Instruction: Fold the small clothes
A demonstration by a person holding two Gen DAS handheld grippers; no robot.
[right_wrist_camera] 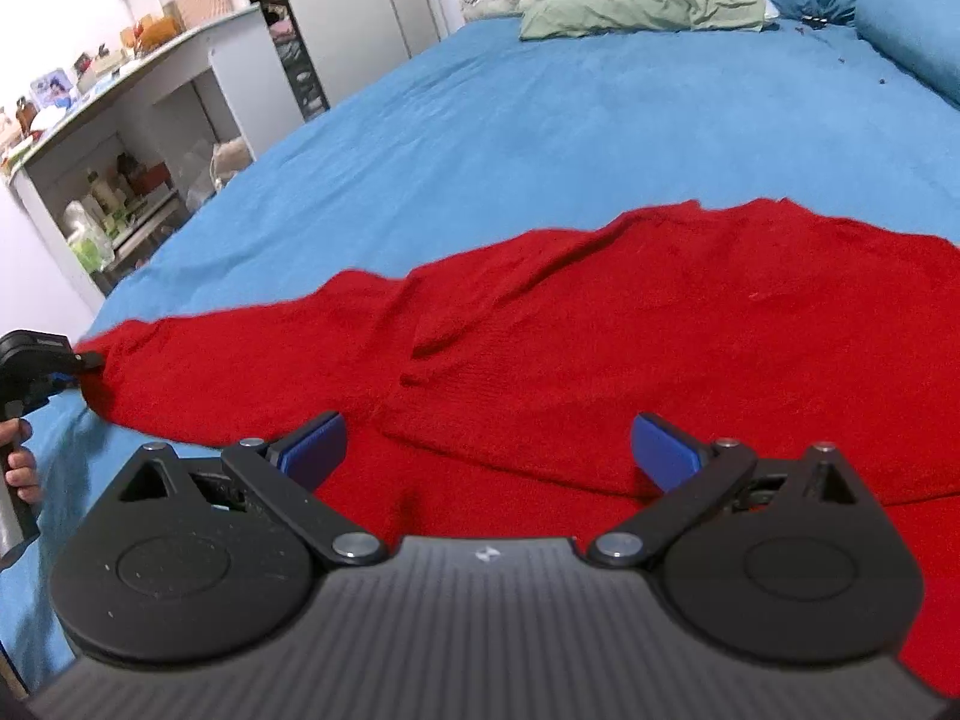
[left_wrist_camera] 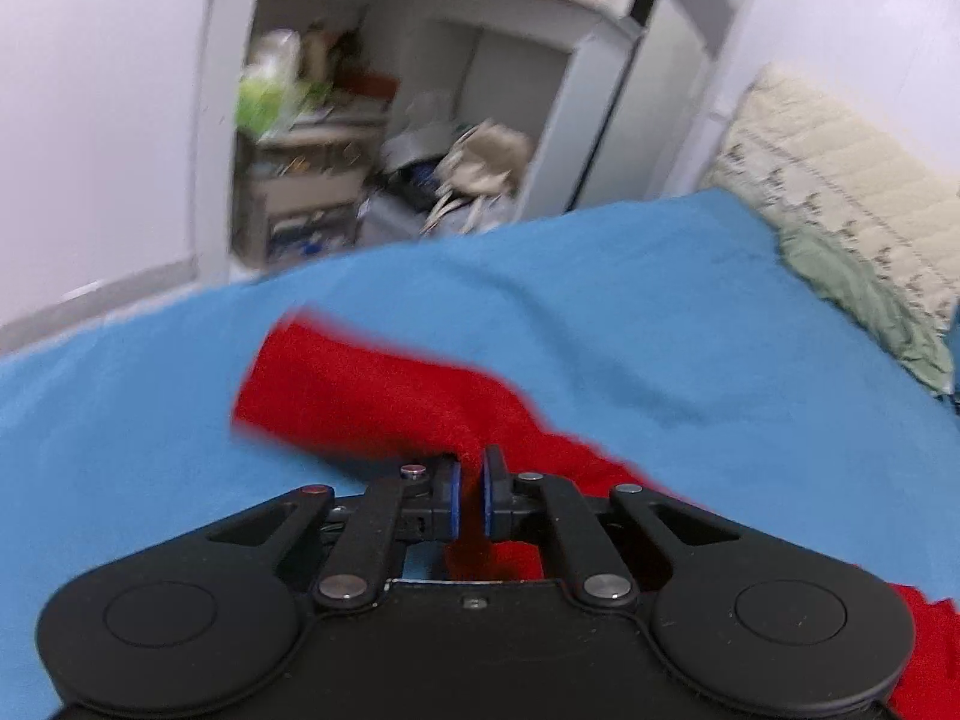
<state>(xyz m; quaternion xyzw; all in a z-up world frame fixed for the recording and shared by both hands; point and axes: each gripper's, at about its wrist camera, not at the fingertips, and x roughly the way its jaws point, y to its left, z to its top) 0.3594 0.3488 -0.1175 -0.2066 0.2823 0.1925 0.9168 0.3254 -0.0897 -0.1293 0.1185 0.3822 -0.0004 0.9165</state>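
The red knitted garment [right_wrist_camera: 600, 324] lies spread flat across the near part of the blue-sheeted bed [right_wrist_camera: 510, 120], one long sleeve [left_wrist_camera: 360, 396] stretched out sideways away from its body. I read this layout as preparation for folding.

My left gripper [left_wrist_camera: 471, 495] has its jaws clenched on the cloth at the sleeve's outer end, well apart from the garment's body; I judge the grip is there to carry the sleeve inward.

My right gripper [right_wrist_camera: 489, 450] hangs just above the garment's near hem with its jaws released and wide, nothing between them, apparently ready to pinch the hem.

A crumpled green cloth [right_wrist_camera: 642, 12] lies at the bed's far end, well apart from the garment.

Writing: none legible; only a small pale mark on the right gripper's body, unreadable.
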